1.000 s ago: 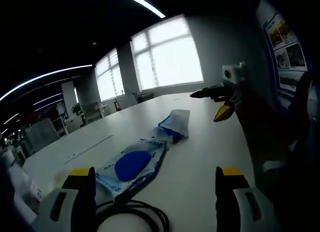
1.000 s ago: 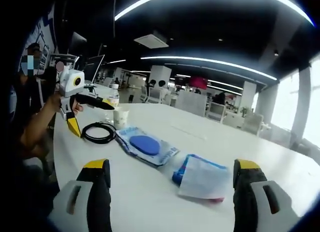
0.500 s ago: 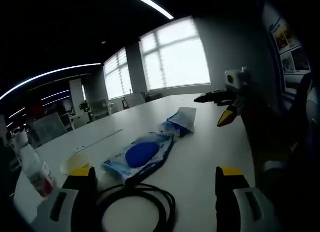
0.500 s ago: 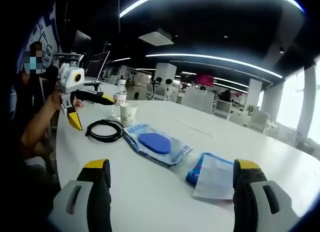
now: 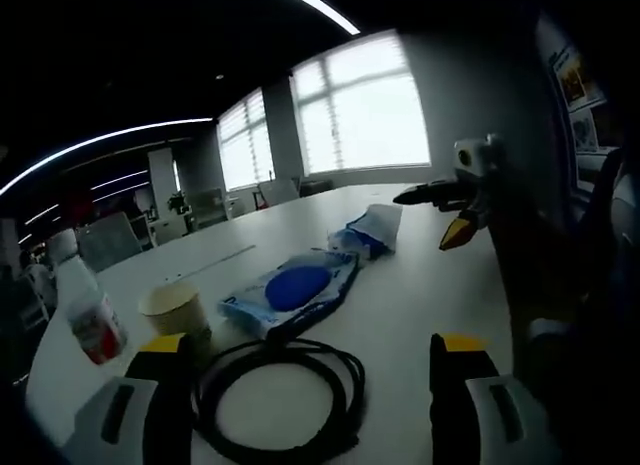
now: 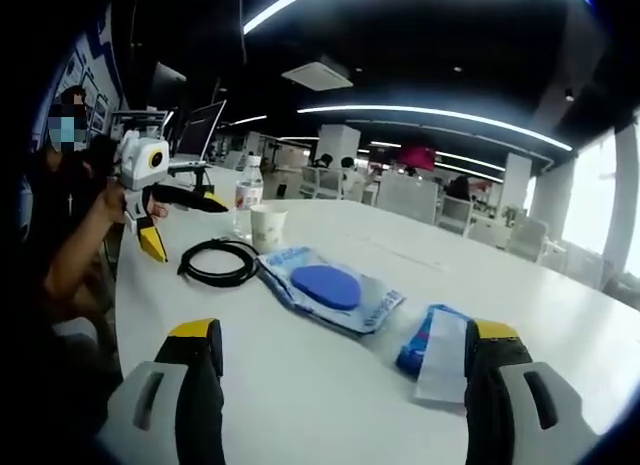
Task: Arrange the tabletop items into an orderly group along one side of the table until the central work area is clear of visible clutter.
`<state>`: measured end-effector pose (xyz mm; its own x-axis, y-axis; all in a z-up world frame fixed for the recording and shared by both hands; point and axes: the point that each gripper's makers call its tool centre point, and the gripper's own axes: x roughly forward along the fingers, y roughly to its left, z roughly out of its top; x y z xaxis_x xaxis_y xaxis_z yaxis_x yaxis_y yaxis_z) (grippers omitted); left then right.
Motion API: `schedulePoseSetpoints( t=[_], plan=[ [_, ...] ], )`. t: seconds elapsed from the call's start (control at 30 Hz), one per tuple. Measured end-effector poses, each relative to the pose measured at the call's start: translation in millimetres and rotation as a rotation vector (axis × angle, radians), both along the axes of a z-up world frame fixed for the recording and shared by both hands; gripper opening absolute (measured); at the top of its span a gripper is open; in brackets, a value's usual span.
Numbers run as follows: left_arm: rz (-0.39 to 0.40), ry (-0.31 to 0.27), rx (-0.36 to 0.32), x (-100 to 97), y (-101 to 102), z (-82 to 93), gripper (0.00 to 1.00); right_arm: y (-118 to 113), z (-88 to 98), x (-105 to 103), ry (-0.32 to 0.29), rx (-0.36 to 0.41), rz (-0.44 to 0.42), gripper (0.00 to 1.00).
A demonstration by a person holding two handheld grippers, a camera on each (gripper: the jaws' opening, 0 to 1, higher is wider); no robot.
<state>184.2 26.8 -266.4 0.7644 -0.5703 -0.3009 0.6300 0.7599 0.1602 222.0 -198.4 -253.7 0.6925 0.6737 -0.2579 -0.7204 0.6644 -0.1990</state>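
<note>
Now I am hovering my spread left tool (image 5: 300, 405) nearest the coiled black cable (image 5: 280, 397), lying just ahead between its jaws.

Views face oppositely, low over shared table (image 5: 420, 295).

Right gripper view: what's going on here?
A person holds both grippers open above a white table, gripping nothing. Along it lie a bottle, paper cup, coiled black cable, blue-disc packet and smaller blue pouch. The left gripper hovers near the cable; the right gripper faces the packets.
</note>
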Motion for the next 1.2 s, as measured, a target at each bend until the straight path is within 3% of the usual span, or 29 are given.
schedulePoseSetpoints(
  t=[1.2],
  plan=[
    [0.082, 0.107, -0.029, -17.2, 56.3, -45.8, 0.93, 106.8, -43.3, -22.3, 0.104, -0.020, 0.209, 0.88]
  ],
)
